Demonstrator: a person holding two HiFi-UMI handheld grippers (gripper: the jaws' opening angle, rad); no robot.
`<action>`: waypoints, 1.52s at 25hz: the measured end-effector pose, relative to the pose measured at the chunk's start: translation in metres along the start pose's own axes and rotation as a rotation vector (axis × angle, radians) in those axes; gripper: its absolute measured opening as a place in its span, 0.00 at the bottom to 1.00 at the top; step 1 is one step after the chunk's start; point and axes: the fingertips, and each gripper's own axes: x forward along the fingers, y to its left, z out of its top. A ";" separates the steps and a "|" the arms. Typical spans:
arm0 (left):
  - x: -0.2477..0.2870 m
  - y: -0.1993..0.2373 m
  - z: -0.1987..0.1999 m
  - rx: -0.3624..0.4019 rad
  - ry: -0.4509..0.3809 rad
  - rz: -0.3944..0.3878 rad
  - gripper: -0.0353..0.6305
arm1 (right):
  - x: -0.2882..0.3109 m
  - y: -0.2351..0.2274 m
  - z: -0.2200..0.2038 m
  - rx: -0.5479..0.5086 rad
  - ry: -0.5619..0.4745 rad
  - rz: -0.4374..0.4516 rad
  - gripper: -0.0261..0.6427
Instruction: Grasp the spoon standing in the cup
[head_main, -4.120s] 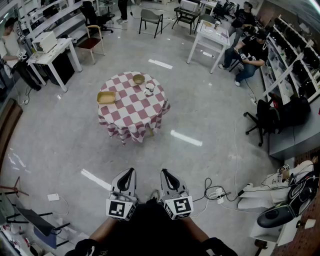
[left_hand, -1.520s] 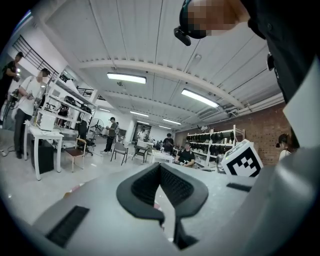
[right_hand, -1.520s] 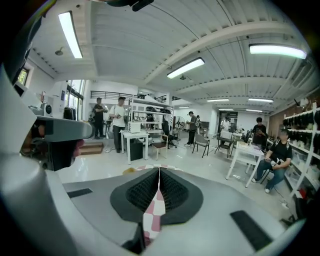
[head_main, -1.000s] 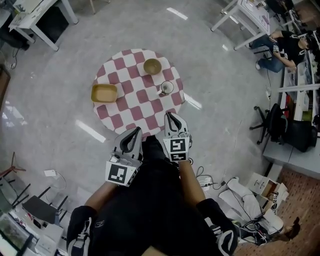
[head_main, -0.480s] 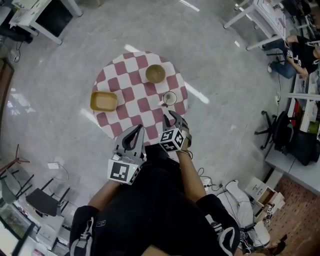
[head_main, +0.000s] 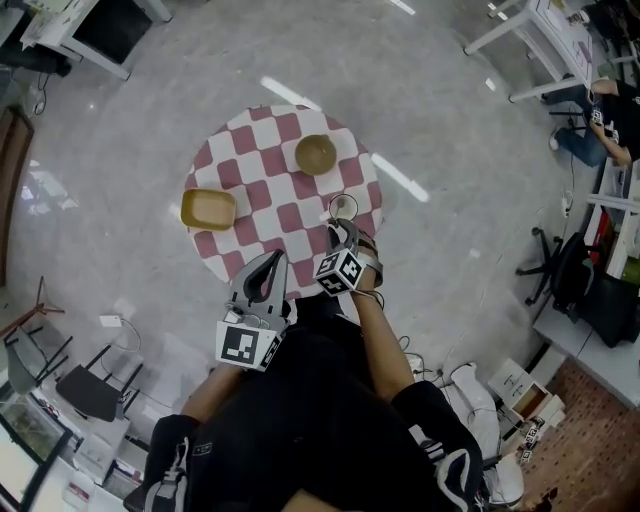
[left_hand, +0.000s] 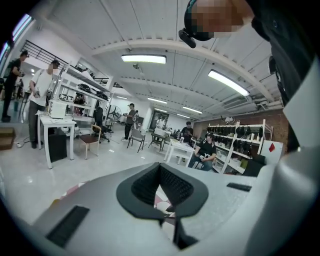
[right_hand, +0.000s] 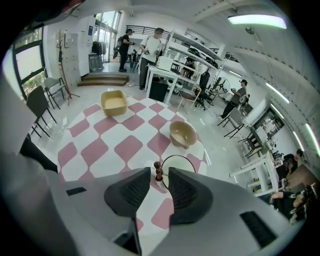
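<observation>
A round table with a red-and-white checked cloth (head_main: 262, 180) carries a white cup (head_main: 343, 208) at its near right. In the right gripper view the cup (right_hand: 179, 166) holds a spoon (right_hand: 157, 165) with a brown beaded handle that stands upright. My right gripper (right_hand: 159, 179) reaches over the table edge (head_main: 340, 232). Its jaws are opening, and the spoon handle stands in the gap between the fingertips without touching either pad. My left gripper (head_main: 270, 260) hangs back at the near table edge, with its fingertips together and nothing in them (left_hand: 160, 167).
A round tan bowl (head_main: 316, 154) (right_hand: 182, 134) sits beyond the cup. A rectangular tan tray (head_main: 208, 209) (right_hand: 114, 102) lies on the table's left side. Desks, chairs and several people stand around the room, away from the table.
My right gripper has moved forward from the table's near edge to the cup, and its jaws have parted around the spoon handle. The left gripper has barely moved.
</observation>
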 end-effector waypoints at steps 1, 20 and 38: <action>0.001 0.002 0.000 0.000 0.002 0.005 0.06 | 0.004 0.001 0.000 -0.009 0.006 0.005 0.23; -0.043 0.004 0.006 -0.009 -0.065 0.006 0.06 | -0.036 -0.007 0.017 0.012 -0.079 -0.134 0.14; -0.197 -0.055 -0.007 0.070 -0.181 -0.182 0.06 | -0.289 0.062 0.028 0.601 -0.598 -0.329 0.13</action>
